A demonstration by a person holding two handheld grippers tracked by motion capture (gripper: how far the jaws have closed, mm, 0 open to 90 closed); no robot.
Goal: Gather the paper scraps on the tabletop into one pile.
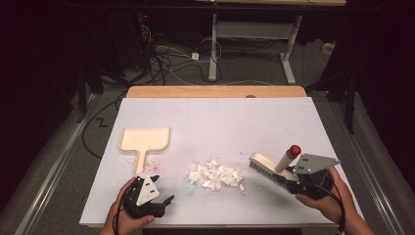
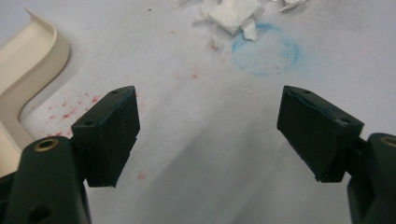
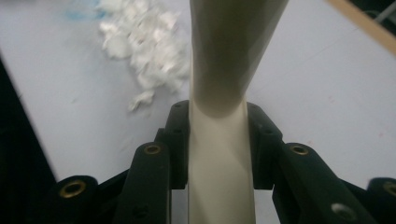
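Note:
A cream dustpan point(image 1: 145, 139) lies flat on the white table, its handle pointing toward the near edge. My left gripper point(image 1: 163, 191) is just below that handle's end, open and holding nothing. In the left gripper view the open gripper point(image 2: 208, 135) hovers over bare table, with the dustpan point(image 2: 25, 70) at the left. A pile of white paper scraps point(image 1: 216, 175) lies in the middle near the front. My right gripper point(image 1: 289, 179) is shut on the cream handle of a brush point(image 1: 266, 169), whose bristles face down just right of the pile. The handle point(image 3: 219, 140) is clamped between the jaws, with the scraps point(image 3: 144, 46) beyond.
Red speckles point(image 1: 152, 168) mark the table beside the dustpan handle, and a blue smudge point(image 2: 266, 49) sits at the pile's left edge. The white table point(image 1: 220, 117) ends in a wooden strip point(image 1: 215, 91) at the back. Cables and a desk frame point(image 1: 254, 49) stand on the floor beyond.

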